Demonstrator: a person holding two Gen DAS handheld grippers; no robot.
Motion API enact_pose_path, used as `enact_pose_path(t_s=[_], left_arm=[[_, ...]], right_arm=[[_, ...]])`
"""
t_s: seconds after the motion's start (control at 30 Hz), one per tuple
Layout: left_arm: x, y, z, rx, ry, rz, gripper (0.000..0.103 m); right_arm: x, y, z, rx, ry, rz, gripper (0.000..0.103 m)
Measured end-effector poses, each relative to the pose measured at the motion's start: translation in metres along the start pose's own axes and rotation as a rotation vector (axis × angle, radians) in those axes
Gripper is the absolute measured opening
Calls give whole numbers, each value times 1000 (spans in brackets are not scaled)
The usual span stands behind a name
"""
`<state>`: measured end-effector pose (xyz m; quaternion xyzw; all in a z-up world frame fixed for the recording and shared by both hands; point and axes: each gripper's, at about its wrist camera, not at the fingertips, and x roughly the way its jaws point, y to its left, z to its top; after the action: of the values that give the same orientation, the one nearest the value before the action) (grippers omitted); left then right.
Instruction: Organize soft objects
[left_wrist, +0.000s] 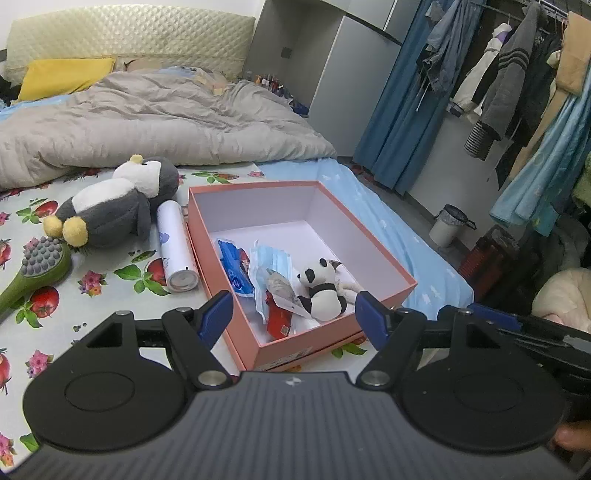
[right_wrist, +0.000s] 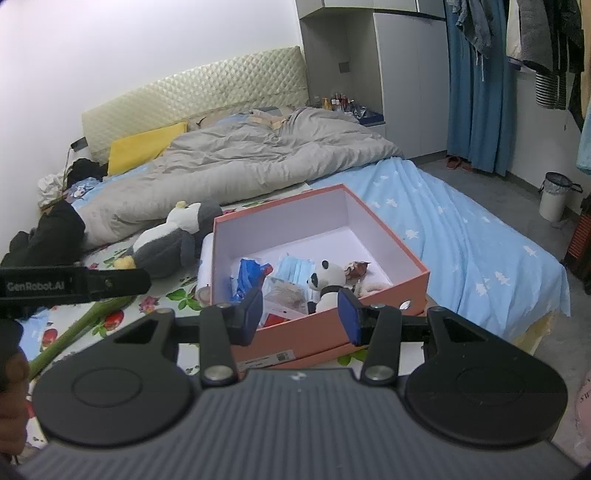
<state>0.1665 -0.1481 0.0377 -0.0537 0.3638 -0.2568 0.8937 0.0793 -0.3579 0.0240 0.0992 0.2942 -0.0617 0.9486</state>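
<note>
An open pink box (left_wrist: 207, 236) (right_wrist: 413, 258) sits on the bed. Inside lie a small panda plush (left_wrist: 321, 291) (right_wrist: 328, 282), blue face masks (left_wrist: 269, 262) (right_wrist: 295, 267), a blue packet (left_wrist: 232, 266) (right_wrist: 245, 277), a red item (left_wrist: 279, 317) and a small cat toy (right_wrist: 356, 269). A grey and white penguin plush (left_wrist: 114, 206) (right_wrist: 173, 240) lies on the fruit-print sheet left of the box. My left gripper (left_wrist: 295, 317) is open and empty above the box's near edge. My right gripper (right_wrist: 301, 314) is open and empty at the box's near wall.
A white spray can (left_wrist: 175, 247) lies between penguin and box. A green massage brush (left_wrist: 35, 269) (right_wrist: 74, 328) lies at the left. A grey duvet (left_wrist: 147, 122) and yellow pillow (left_wrist: 62, 77) cover the far bed. A bin (right_wrist: 554, 195) and hanging clothes (left_wrist: 517, 81) stand at right.
</note>
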Motion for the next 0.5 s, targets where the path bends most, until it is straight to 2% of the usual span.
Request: enact_pose_path(t_s=[0.07, 0.13, 0.27, 0.3, 0.5], left_arm=[[2, 1, 1, 1, 7, 6, 78], [3, 2, 2, 5, 6, 25, 88], [2, 7, 4, 4, -6, 36, 99], [2, 7, 5, 5, -8, 39, 102], [1, 8, 3, 24, -16, 68, 103]], right_arm=[[1, -2, 0, 2, 5, 1, 49], [2, -3, 0, 3, 5, -2, 56], [2, -8, 0, 5, -16, -26, 88], [3, -9, 0, 4, -16, -31, 91], [9, -12, -2, 10, 8, -35, 91]])
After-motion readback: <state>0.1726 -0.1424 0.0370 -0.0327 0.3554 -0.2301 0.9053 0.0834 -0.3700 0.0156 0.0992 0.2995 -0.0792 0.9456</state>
